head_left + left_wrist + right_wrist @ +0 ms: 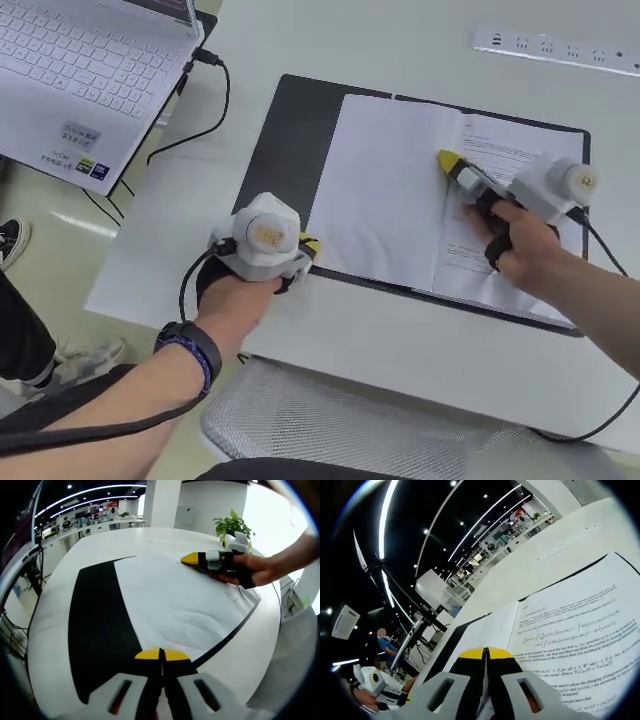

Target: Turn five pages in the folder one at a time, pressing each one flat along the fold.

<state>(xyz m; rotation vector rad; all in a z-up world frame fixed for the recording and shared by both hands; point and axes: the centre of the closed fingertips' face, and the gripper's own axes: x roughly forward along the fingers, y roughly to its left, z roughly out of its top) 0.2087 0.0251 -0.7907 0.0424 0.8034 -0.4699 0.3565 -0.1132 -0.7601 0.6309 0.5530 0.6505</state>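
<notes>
Black folder [285, 150] open flat on white table [400, 340]; blank white turned sheet [385, 190] over left half. Right yellow-tipped gripper [447, 160]: jaws closed, empty, tip by fold near top. Left yellow-tipped gripper [310, 245]: jaws closed, at folder's near edge. Risk: crease or spring-back if press strays off fold.

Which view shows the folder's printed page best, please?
The right gripper view: the printed page is close, its text lines clear. The head view shows it small, partly under the right gripper; the left gripper view, distant.
</notes>
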